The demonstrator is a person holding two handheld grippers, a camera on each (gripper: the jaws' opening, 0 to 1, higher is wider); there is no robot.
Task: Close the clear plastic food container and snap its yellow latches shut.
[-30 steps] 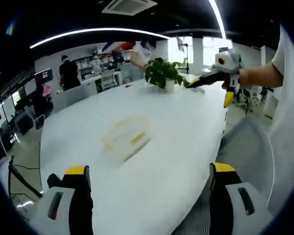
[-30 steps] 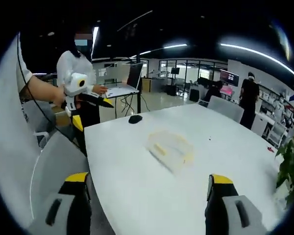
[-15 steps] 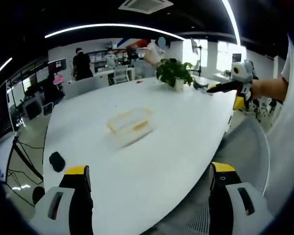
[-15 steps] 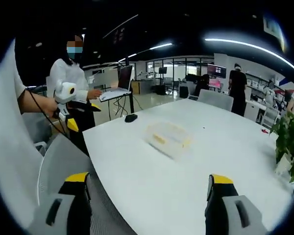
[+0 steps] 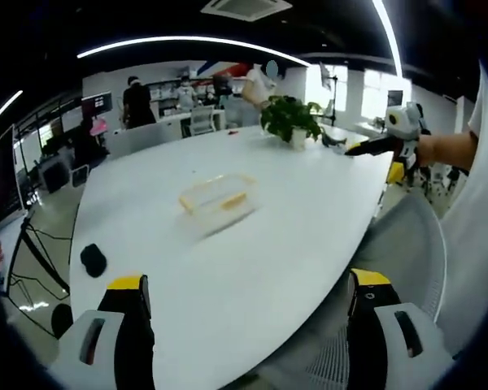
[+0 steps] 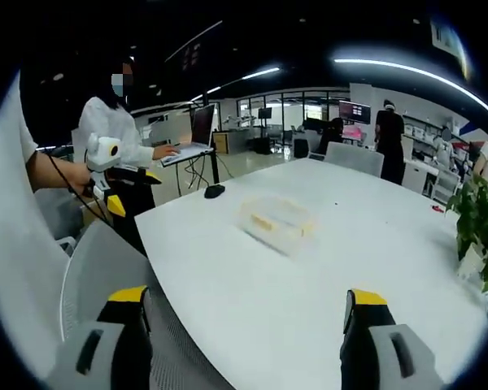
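Nothing begun: both grippers hang back from the container, jaws wide apart and empty.

At the bottom of the left gripper view the left gripper (image 5: 248, 325) stands open over the near edge of the worktop (image 5: 252, 260); the right gripper (image 6: 242, 325) does likewise in its own view. The container (image 5: 218, 197) sits mid-frame, well apart from both. Its yellow latches (image 6: 266, 221) show, but lid and latch state are too blurred to tell. Closing and snapping look yet to do. A plant (image 5: 289, 119) stands beyond.

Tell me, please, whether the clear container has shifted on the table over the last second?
No. The clear container sits at the same spot on the white table, same distance from the black mouse; only the cameras moved.
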